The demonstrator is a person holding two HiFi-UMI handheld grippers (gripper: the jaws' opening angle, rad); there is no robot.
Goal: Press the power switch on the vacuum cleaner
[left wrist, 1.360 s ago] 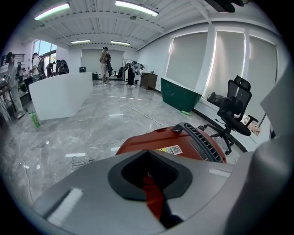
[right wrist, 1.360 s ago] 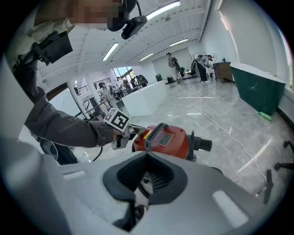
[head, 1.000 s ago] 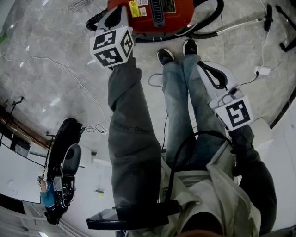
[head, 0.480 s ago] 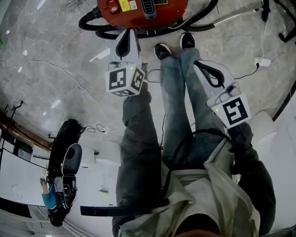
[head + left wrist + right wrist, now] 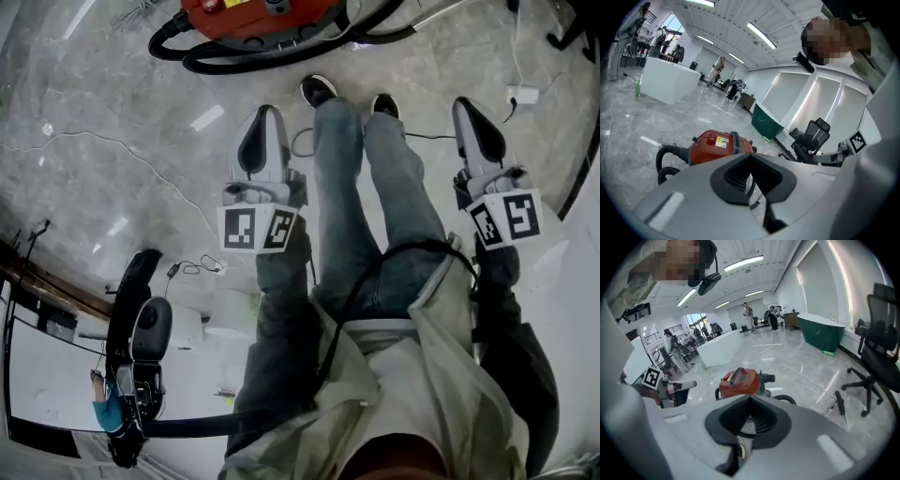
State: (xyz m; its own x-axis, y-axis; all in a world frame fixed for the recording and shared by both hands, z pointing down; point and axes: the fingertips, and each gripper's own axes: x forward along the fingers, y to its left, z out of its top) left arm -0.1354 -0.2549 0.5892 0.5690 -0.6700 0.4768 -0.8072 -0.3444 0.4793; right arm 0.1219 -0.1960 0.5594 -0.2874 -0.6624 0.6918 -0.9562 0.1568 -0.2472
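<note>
The red vacuum cleaner (image 5: 246, 17) stands on the grey floor at the top of the head view, its black hose (image 5: 216, 58) curled in front of it. My left gripper (image 5: 267, 112) hangs shut and holding nothing, well short of the vacuum, left of the person's legs. On the other side of the legs my right gripper (image 5: 467, 105) is shut as well, with nothing in it. In the left gripper view the vacuum (image 5: 719, 145) shows a round red button (image 5: 711, 138) on top, beyond the left gripper (image 5: 750, 155). The right gripper view shows the vacuum (image 5: 739, 380) past the right gripper (image 5: 750, 399).
The person's shoes (image 5: 319, 89) stand just in front of the hose. A white power adapter (image 5: 521, 94) with cables lies at the upper right. A black office chair (image 5: 141, 319) sits at the lower left, and another chair (image 5: 876, 357) stands to the right.
My left gripper has drawn back from the vacuum's top toward the body. The right gripper has moved outward to the right. The vacuum has slid toward the top of the head view.
</note>
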